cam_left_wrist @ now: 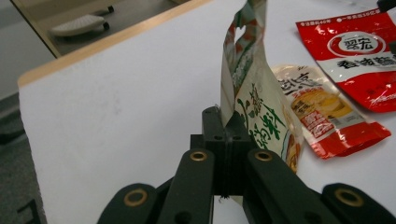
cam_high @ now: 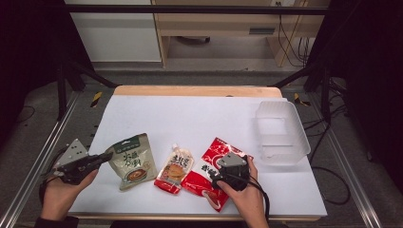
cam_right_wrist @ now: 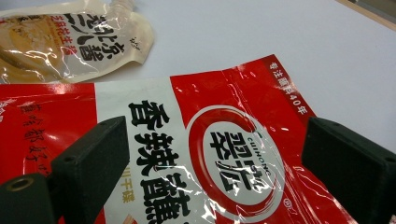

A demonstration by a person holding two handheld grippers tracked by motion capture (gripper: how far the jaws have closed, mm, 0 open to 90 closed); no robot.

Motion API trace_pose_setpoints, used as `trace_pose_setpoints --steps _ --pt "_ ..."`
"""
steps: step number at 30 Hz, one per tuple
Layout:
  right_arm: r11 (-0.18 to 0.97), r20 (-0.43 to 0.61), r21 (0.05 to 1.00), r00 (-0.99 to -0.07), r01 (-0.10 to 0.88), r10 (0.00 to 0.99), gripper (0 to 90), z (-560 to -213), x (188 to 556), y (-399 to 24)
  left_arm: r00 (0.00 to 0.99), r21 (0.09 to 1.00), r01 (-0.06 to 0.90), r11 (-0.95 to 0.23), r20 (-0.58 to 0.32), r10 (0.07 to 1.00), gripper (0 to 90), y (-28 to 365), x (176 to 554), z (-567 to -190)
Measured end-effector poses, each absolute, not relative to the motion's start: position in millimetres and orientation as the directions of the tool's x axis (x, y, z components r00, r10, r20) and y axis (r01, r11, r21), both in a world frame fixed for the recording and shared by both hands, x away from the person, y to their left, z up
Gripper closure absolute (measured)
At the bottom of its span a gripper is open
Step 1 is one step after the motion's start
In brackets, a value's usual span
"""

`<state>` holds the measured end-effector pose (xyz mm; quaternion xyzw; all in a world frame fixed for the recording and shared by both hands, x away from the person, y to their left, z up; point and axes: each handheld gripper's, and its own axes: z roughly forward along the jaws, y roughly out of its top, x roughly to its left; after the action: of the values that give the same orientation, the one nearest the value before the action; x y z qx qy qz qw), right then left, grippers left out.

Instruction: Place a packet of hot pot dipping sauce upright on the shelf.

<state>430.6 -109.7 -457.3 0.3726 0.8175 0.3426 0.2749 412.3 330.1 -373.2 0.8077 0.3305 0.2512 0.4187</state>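
Note:
A green-and-cream food pouch [cam_high: 133, 161] lies at the front left of the white table [cam_high: 190, 118]. My left gripper [cam_high: 106, 156] is shut on its left edge. In the left gripper view the closed gripper [cam_left_wrist: 225, 125] pinches that pouch [cam_left_wrist: 250, 88], whose gripped side stands up off the table. A red pouch [cam_high: 213, 153] lies at the front right, and my right gripper [cam_high: 227, 175] hovers over it. In the right gripper view this gripper [cam_right_wrist: 217, 163] is open, its jaws straddling the red pouch [cam_right_wrist: 196, 116] without touching it. A cream spouted pouch [cam_high: 175, 169] lies between the two.
A clear plastic bin [cam_high: 284, 154] stands empty at the right of the table. The spouted pouch [cam_left_wrist: 317, 109] and red pouch [cam_left_wrist: 359, 51] lie close to the right of the lifted one. The table's wooden far edge [cam_high: 195, 90] borders a dark floor.

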Motion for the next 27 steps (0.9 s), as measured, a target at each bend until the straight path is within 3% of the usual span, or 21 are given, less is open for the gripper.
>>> trace_pose_setpoints --steps 8,17,27 --pt "0.491 -0.196 0.762 -0.573 0.421 0.796 8.6 -456.8 429.7 -108.9 0.692 0.804 0.266 -0.531 0.224 0.686 90.0 312.7 410.4 -341.0" --pt "0.488 -0.173 0.77 -0.603 0.411 0.779 8.5 -454.8 425.9 -107.4 0.706 0.812 0.257 -0.524 0.212 0.676 90.0 314.8 421.7 -324.1" --pt "0.574 -0.143 0.744 -0.758 0.341 0.636 10.2 -425.5 424.2 -82.5 0.745 0.798 0.232 -0.557 0.223 0.629 90.0 301.5 428.2 -316.3"
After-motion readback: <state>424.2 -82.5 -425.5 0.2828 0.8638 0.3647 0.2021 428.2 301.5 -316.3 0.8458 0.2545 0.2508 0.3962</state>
